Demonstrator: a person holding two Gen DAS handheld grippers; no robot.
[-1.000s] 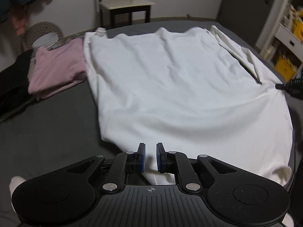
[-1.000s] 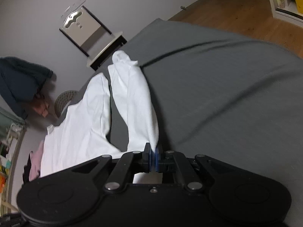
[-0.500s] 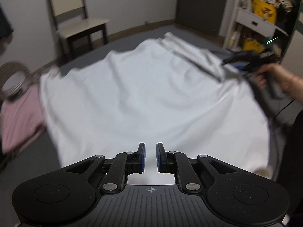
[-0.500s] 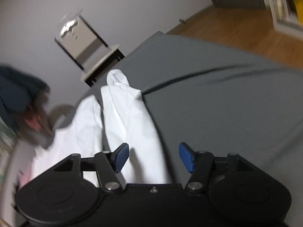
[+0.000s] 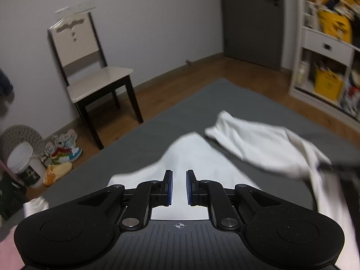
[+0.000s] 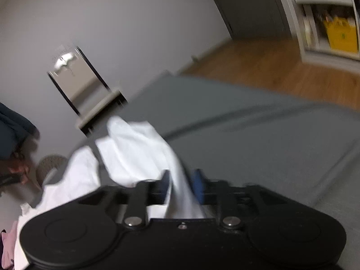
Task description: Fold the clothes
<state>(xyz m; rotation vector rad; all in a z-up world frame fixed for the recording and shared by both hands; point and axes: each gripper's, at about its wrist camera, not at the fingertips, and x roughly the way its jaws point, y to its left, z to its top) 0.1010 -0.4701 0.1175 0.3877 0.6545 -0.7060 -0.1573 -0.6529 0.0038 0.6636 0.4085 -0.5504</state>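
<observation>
Here, soft, light white garment point(image 6: 135, 148), best taken at hem; pinched in right gripper point(image 6: 182, 187), left gripper point(image 5: 179, 187) slightly parted, empty.

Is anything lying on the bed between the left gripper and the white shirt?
Nothing visible. The left gripper hangs directly over the white shirt, jaws slightly apart and empty. Only bare grey bed surrounds the cloth. The right gripper already has shirt fabric between its jaws.
</observation>
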